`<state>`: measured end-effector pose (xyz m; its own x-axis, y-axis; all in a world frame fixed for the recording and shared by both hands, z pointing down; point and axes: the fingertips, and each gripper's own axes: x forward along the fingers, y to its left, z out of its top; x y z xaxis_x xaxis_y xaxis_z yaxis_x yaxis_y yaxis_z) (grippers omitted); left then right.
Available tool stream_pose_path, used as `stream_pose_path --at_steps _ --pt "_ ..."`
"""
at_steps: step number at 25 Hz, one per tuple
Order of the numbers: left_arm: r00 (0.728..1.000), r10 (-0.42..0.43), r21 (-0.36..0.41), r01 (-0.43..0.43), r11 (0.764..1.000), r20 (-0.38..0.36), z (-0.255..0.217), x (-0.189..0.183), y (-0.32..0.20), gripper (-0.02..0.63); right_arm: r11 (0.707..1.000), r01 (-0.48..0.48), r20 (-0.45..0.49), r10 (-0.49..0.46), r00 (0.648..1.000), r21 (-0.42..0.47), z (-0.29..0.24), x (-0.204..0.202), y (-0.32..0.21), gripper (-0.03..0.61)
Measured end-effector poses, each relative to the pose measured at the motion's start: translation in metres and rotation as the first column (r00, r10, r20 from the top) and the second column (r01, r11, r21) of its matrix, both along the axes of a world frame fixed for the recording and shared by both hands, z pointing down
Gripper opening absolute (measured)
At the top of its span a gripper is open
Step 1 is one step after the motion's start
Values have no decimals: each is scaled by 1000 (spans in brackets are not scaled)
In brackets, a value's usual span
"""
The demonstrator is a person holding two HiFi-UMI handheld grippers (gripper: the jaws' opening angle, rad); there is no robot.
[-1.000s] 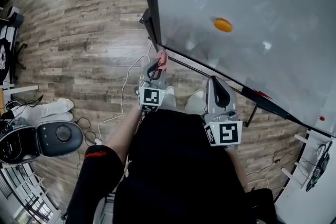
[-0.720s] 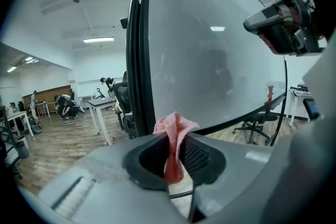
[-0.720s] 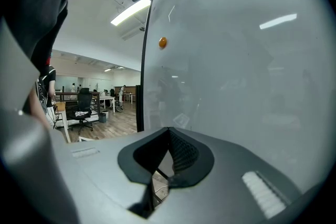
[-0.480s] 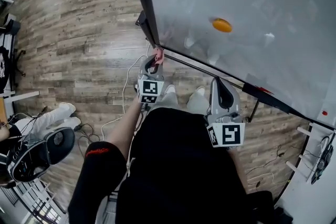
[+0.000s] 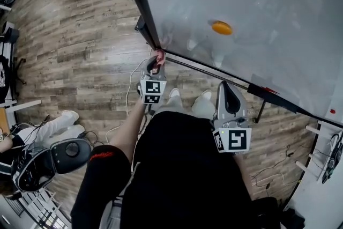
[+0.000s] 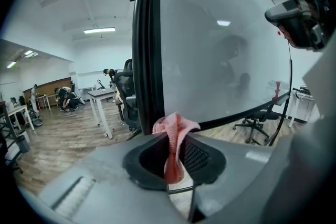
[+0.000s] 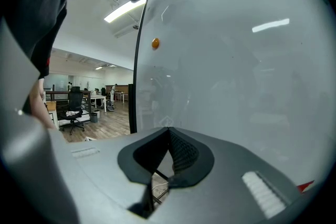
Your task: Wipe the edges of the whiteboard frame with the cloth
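Torso: black clothing (image 5: 182,169) fills the near middle of the head view, and both forearms reach away from it.
Chair: a black office chair (image 5: 51,161) stands near left on the wood-plank floor (image 5: 80,35).
Right gripper (image 5: 223,86): near and right, its marker cube faces up. Its own view shows the jaws pressed together with nothing between them. The tip is close to the whiteboard's lower edge but apart from it.
Shoes: two white shoes (image 5: 203,105) show on the floor between the two grippers.
Cable: a white cable (image 5: 127,95) trails over the planks just left of the left gripper.
Left gripper (image 5: 158,60): farther and to the left, its jaws are clamped on the cloth.
Cloth (image 6: 177,126): pink and bunched. A strip is pinched between the left jaws and a crumpled tuft stands out past the tips. It sits at the frame's lower left corner and seems to touch it, though no view settles the contact.
Frame (image 6: 144,50): black. Its left upright runs away from the cloth, and its lower rail slants off to the right.
Whiteboard (image 5: 257,2): the pale grey surface carries faint reflections and fills the far right.
Magnet (image 5: 221,27): an orange disc on the board, well apart from the cloth, far and right of it.
Room: the left gripper view shows desks and chairs far off to the left, under ceiling strip lights.
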<state>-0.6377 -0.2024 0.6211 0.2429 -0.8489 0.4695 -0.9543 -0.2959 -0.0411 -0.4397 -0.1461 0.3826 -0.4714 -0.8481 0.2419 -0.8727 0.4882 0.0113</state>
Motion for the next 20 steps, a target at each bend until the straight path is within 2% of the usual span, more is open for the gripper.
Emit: stream_pose_path --at_steps 13,20 --pt "999 -2 -45 0 999 -34 20 7 1 48 999 -33 -7 33 999 4 2 9 4 2" --pt "1000 22 -10 -22 1000 -5 1 13 -6 48 998 -55 -8 55 998 2 1 17 7 2"
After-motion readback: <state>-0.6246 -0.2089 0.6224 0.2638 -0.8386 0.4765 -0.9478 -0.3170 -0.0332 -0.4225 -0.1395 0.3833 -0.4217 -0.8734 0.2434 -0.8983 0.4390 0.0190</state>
